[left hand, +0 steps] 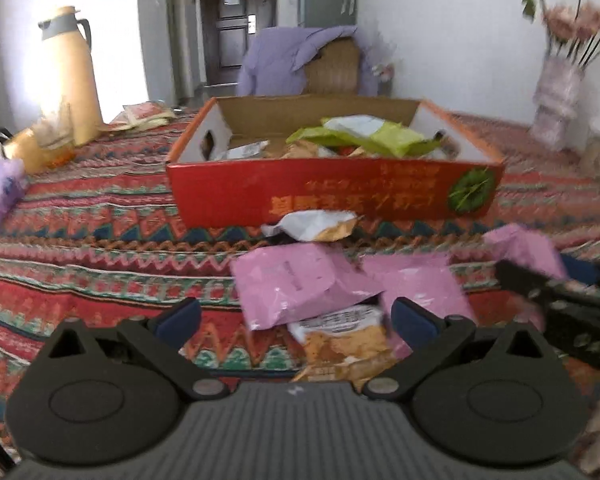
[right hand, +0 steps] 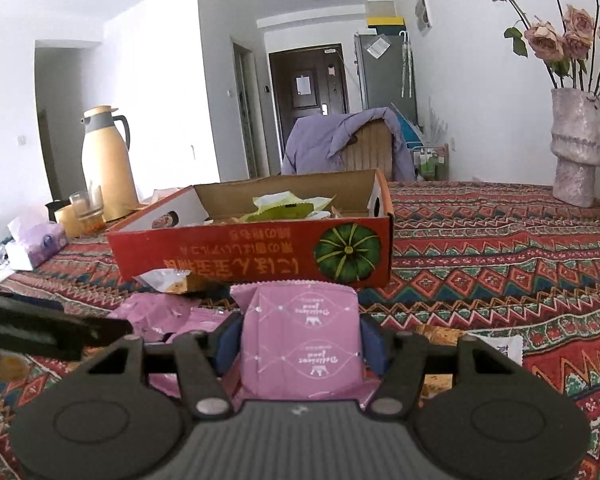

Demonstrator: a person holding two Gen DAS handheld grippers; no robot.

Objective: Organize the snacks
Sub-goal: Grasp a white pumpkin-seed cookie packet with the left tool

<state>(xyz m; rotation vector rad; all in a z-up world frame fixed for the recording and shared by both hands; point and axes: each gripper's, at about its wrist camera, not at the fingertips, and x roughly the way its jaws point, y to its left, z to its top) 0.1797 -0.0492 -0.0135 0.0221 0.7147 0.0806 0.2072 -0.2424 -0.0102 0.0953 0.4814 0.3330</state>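
- The right tongs (right hand: pixel 300 342) grip a pink packet (right hand: pixel 300 344) between their blue pads, held above the tabletop (right hand: pixel 500 240).
- The left tongs (left hand: pixel 296 316) stand open, nothing between them, over the loose snack packets (left hand: pixel 288 284).
- The red box (right hand: pixel 252 256), at twelve o'clock from both tongs, holds green wrappers (left hand: pixel 364 136), blurred here, probably snack bags.

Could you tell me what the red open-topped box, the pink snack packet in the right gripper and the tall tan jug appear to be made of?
Red open-topped box: printed cardboard, brown raw inside walls.
Pink snack packet: thin, slightly shiny plastic film, with a serrated sealed edge, clamped by the right gripper.
Tall tan jug: smooth matte shell, likely plastic or coated metal; grey lid and handle look plastic.
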